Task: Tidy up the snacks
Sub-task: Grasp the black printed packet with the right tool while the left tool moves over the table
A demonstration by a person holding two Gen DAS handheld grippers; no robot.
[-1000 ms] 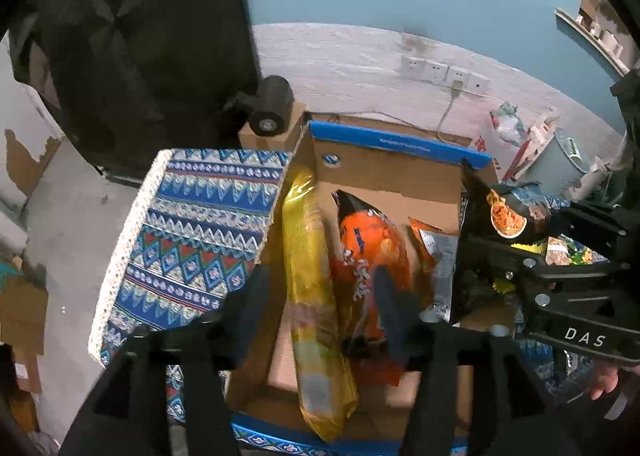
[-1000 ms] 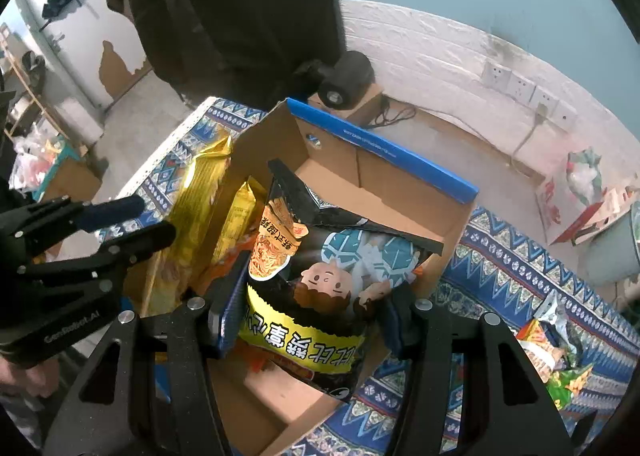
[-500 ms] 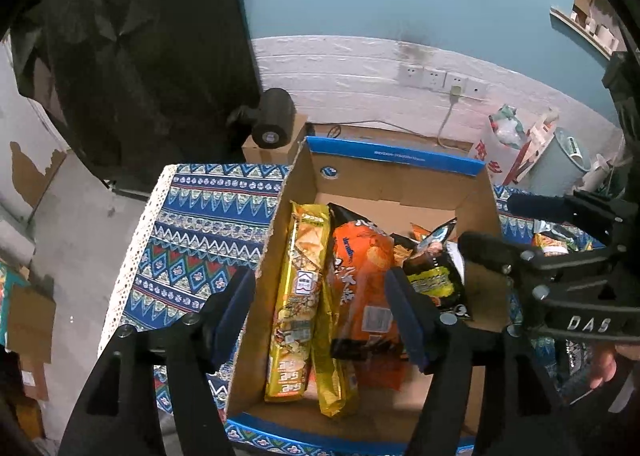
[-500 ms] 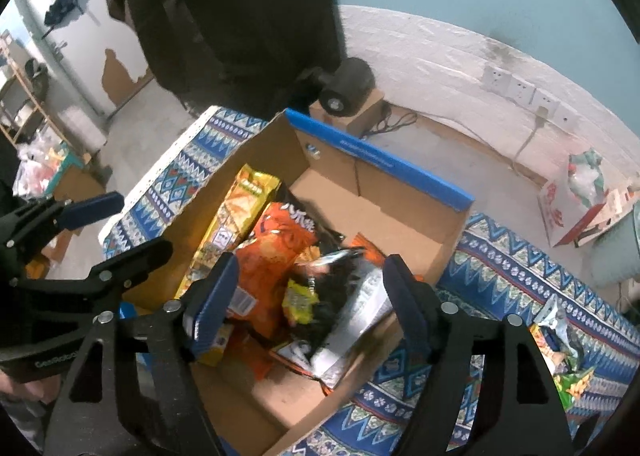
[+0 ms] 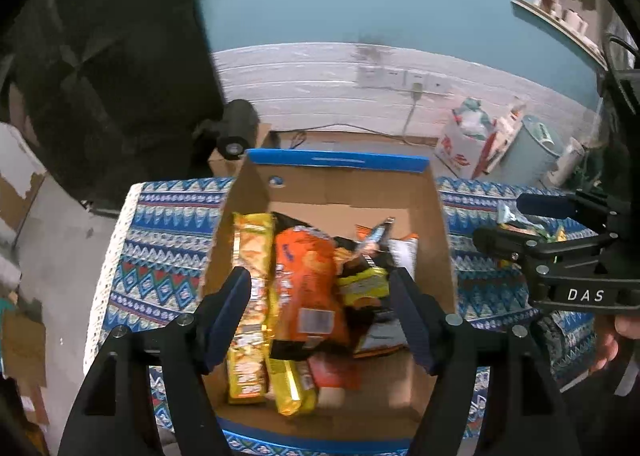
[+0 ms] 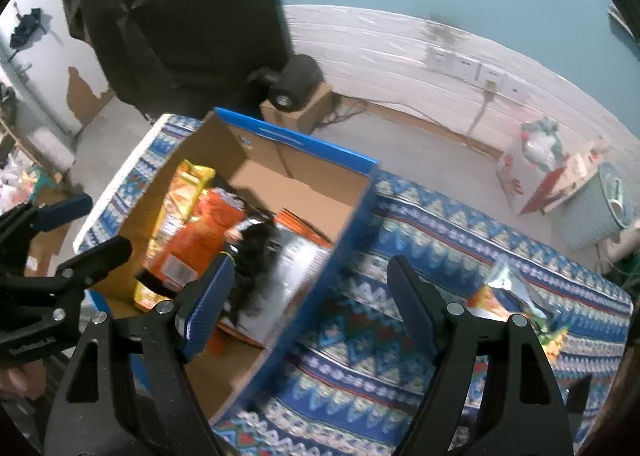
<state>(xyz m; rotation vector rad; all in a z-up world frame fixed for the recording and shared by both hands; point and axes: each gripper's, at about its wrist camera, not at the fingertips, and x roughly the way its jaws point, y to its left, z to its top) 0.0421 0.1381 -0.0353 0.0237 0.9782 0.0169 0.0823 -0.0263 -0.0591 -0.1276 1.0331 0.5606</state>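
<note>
Left gripper (image 5: 320, 316) was held spread, empty, above the box (image 5: 340, 166). Yellow pack (image 5: 250, 296) lay by the box's left wall, orange bag (image 5: 310, 288) beside it, black bag (image 5: 362, 280) rightward. Right gripper (image 6: 310, 292) was spread, empty, over the box's right wall; loose snacks (image 6: 512, 292) lay near the cloth's (image 6: 420, 224) right edge.

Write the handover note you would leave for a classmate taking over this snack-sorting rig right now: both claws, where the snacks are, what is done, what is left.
Left claw: open, empty, hanging over the cardboard box.
Right claw: open, empty, over the box's right wall and the patterned cloth.
In the box: yellow packet, orange bag, black bag, a few more underneath.
Done: those are packed.
Left: the loose snacks lying on the cloth to the right of the box.
</note>
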